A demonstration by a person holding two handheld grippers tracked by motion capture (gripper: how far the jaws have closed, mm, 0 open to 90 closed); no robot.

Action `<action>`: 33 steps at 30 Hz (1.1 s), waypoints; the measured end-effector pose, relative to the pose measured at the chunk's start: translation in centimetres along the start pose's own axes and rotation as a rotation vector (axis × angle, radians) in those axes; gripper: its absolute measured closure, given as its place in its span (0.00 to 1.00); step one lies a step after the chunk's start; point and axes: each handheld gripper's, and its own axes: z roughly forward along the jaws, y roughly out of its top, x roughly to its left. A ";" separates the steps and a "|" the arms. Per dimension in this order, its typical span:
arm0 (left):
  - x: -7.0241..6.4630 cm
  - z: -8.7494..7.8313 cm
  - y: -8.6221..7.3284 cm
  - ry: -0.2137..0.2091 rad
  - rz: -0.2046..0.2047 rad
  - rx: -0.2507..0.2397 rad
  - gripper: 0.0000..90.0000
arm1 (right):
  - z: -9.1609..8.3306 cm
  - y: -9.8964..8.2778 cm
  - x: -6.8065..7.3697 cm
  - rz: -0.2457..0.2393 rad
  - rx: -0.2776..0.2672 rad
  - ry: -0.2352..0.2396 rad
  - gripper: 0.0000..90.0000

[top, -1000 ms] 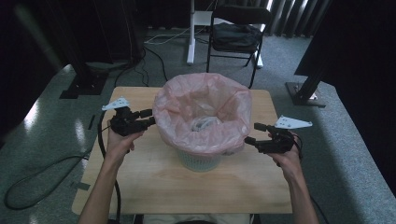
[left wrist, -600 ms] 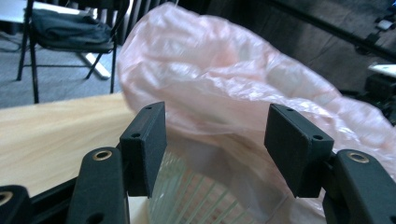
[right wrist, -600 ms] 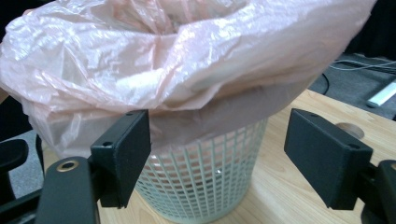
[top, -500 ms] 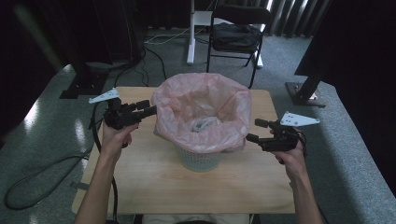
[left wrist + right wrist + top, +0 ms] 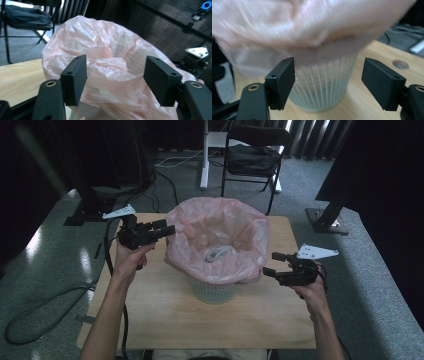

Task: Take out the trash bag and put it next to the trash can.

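Setting: dim room, one wooden bench (image 5: 150, 320).
Left tool (image 5: 164, 228): jaws just opening, released, at the liner's left rim.
Pink liner (image 5: 220, 232): one, draped over one white mesh bin (image 5: 215, 292) mid-bench; thin, soft, slippery, tearable; pinch a rim fold.
Right tool (image 5: 274, 264): released, jaws narrowing, right of the rim.

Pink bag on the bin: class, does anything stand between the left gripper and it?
Nothing visible does. The left gripper, jaws open, points straight at the bag near its rim, with only air between them.
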 end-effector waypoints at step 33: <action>-3.1 2.3 2.3 0.008 0.088 0.046 0.98 | -0.2 2.7 0.8 0.041 -0.183 -0.008 0.22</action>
